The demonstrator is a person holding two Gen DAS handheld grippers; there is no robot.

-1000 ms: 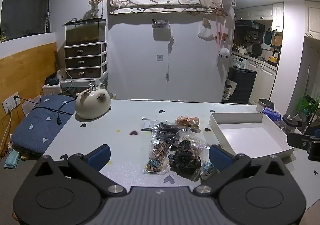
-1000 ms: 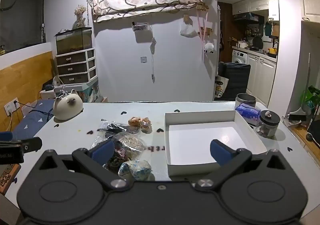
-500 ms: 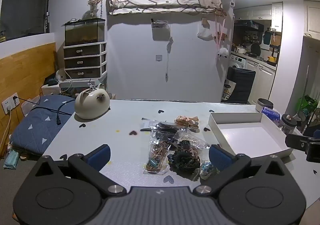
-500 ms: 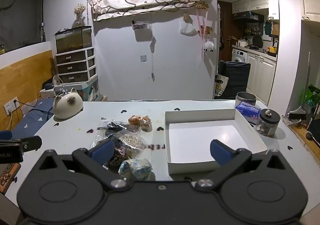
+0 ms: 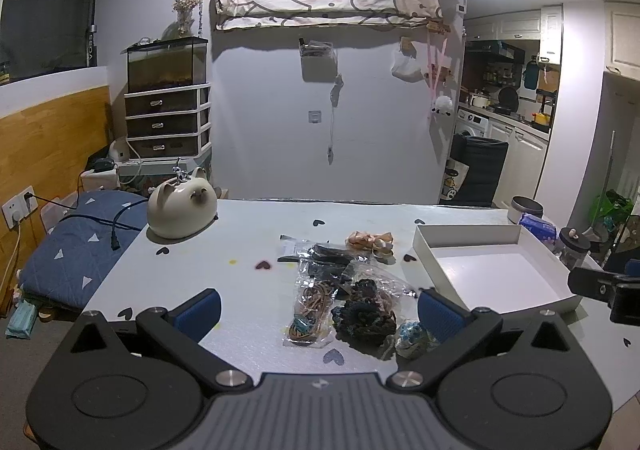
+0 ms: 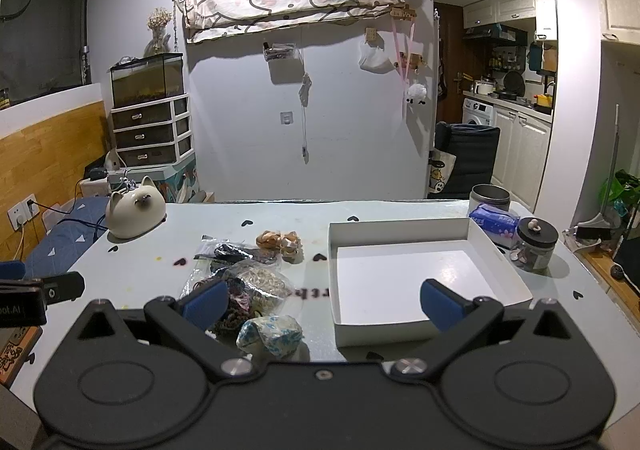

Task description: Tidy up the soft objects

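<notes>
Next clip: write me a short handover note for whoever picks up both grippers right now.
Left gripper: open, holding nothing, above the table's near edge.
Right gripper: open, holding nothing, aimed between the pile and the tray.
Pile: bagged hair ties, dark scrunchie, blue-white scrunchie and peach scrunchies all lie on the table, left of the white tray.
Done: nothing; the tray holds nothing.
Left: move every soft piece, likely into the tray.

Far ahead-left of the tool a cat jar (image 5: pixel 182 208) sits on the counter (image 5: pixel 240 242), while ahead-right a tin (image 6: pixel 490 196), a tissue pack (image 6: pixel 494 224) and a lidded jar (image 6: pixel 534 244) cluster together.
</notes>
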